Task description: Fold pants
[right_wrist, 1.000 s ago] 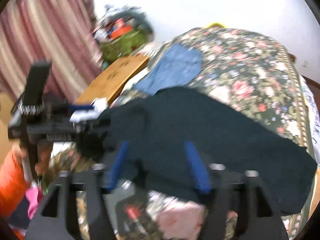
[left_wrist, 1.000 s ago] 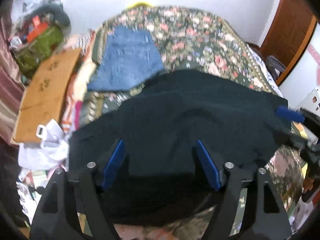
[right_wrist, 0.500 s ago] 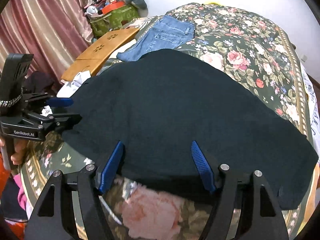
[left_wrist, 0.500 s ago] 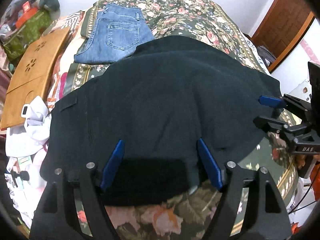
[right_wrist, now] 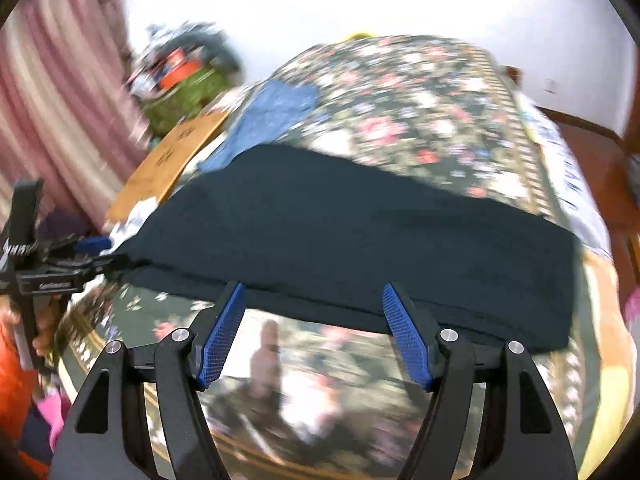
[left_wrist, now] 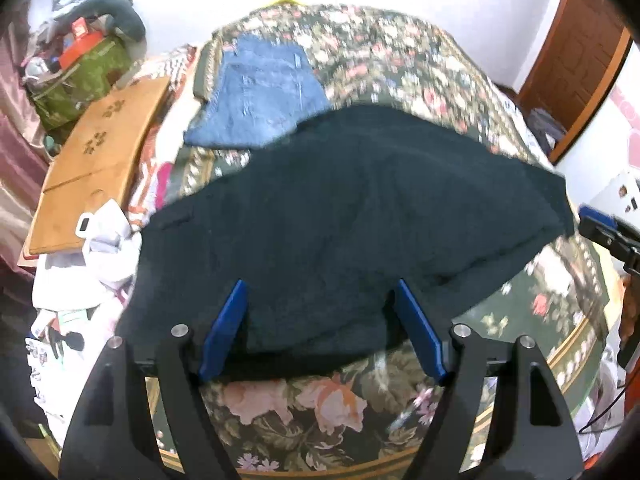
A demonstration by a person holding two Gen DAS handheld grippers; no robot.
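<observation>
Item: dark navy fleece pants (left_wrist: 344, 216), lying spread across a floral-patterned bedspread (left_wrist: 400, 56), near hem at six o'clock in both wrist views.

Tools: left gripper (left_wrist: 320, 328), jaws spread wide, cloth lying between the blue pads (left_wrist: 224, 328) but not pinched. Right gripper (right_wrist: 316, 332), likewise unclenched, poised just short of the hem, grasping nothing.

Risk, as judged: closing on one layer only, or at unequal points, would have skewed the fold; the soft cloth could have slipped off the bed edge.

Surroundings: folded blue denim jeans (left_wrist: 260, 96) at eleven o'clock; wooden board (left_wrist: 100, 160) at nine.

Containers: green bag (left_wrist: 80, 76) at ten o'clock, holding jumbled goods, indistinct.
</observation>
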